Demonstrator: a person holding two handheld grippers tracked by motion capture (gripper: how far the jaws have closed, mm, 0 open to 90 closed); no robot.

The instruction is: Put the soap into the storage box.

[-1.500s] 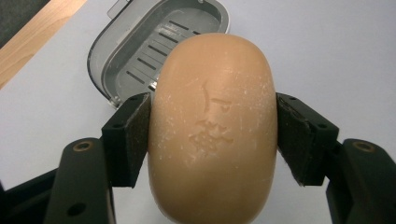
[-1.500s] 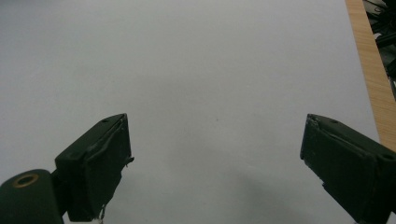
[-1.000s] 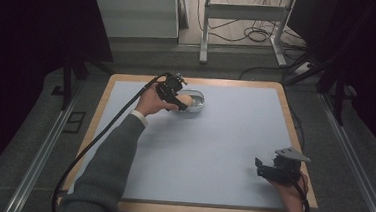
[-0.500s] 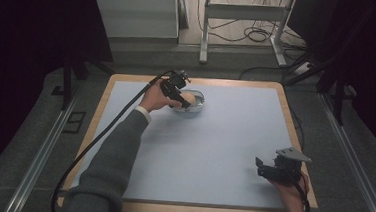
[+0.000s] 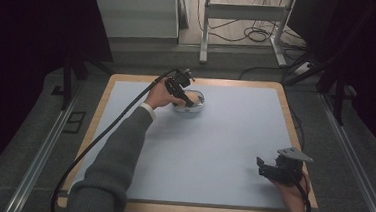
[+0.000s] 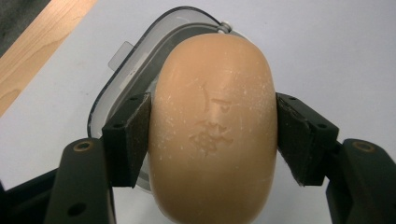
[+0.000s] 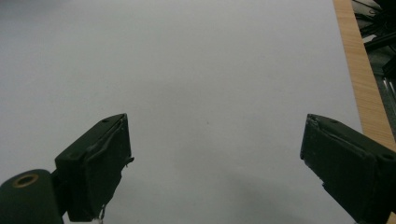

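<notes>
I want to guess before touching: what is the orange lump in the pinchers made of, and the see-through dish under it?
The lump looks like a bar of soap: matte, waxy tan, with a stamped mark and pale powdery specks. The dish looks like clear hard plastic, since its rim is glossy and you can see the table through it; glass is less likely.

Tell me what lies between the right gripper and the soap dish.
Nothing: in the high view, bare table mat separates the right gripper from the soap dish.

Tan bar of soap (image 6: 212, 126) flecked white, clear soap dish (image 6: 140, 60), pale blue mat (image 5: 224, 138) on a light wood table (image 5: 301, 144), black grippers
</notes>
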